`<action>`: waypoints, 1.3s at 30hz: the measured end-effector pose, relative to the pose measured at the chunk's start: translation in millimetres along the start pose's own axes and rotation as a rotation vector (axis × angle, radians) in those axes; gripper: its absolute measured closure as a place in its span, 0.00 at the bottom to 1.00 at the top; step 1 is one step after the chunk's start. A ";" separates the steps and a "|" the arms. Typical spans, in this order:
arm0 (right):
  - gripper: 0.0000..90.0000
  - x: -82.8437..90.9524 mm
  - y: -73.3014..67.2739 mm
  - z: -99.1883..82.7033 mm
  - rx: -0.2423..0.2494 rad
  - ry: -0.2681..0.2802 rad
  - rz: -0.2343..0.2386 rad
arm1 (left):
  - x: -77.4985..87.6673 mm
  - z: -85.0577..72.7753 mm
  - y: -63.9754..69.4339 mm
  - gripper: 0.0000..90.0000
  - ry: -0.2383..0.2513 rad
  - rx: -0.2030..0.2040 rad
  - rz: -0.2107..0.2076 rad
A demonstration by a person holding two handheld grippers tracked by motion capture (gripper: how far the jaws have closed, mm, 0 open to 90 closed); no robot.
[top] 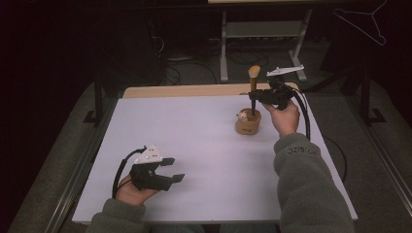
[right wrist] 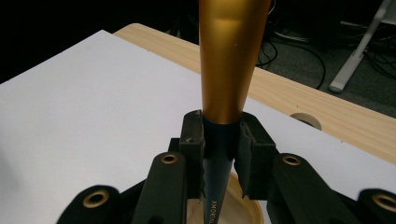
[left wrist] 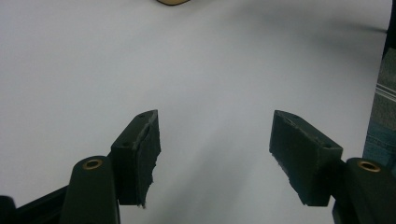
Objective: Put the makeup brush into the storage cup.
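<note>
Your right gripper (top: 253, 93) pinched the brush (top: 253, 82) by its dark handle, holding it upright so the tip pointed into the wooden holder (top: 248, 123) directly below. Your left gripper (top: 171, 170) rested spread and empty on the white surface (top: 194, 145), well apart, out of the way.

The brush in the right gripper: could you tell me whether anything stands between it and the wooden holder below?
Nothing visible does. The brush, clamped in the right gripper, points straight down into the wooden holder, whose opening lies directly beneath.
</note>
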State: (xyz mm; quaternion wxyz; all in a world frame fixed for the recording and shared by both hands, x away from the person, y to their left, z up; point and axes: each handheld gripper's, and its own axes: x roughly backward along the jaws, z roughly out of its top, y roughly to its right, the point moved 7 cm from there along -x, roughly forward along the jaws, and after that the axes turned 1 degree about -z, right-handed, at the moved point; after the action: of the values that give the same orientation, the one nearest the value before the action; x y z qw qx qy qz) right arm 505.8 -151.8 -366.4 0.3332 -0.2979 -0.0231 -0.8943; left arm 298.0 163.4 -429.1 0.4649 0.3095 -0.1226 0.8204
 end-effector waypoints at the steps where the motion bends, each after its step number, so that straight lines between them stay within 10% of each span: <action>1: 0.81 0.0 0.0 0.0 0.000 0.000 0.000 | 0.0 0.0 -0.1 0.37 0.000 0.000 0.000; 39: 0.81 -23.5 8.0 -37.4 -0.049 -0.035 -0.028 | -2.0 -0.4 1.2 0.36 0.003 0.008 -0.012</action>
State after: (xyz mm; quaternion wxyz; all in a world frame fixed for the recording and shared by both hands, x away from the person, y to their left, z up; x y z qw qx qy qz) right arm 505.4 -153.3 -411.3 0.3129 -0.3211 -0.0112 -0.8938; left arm 297.6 161.6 -430.6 0.4686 0.3107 -0.1168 0.8187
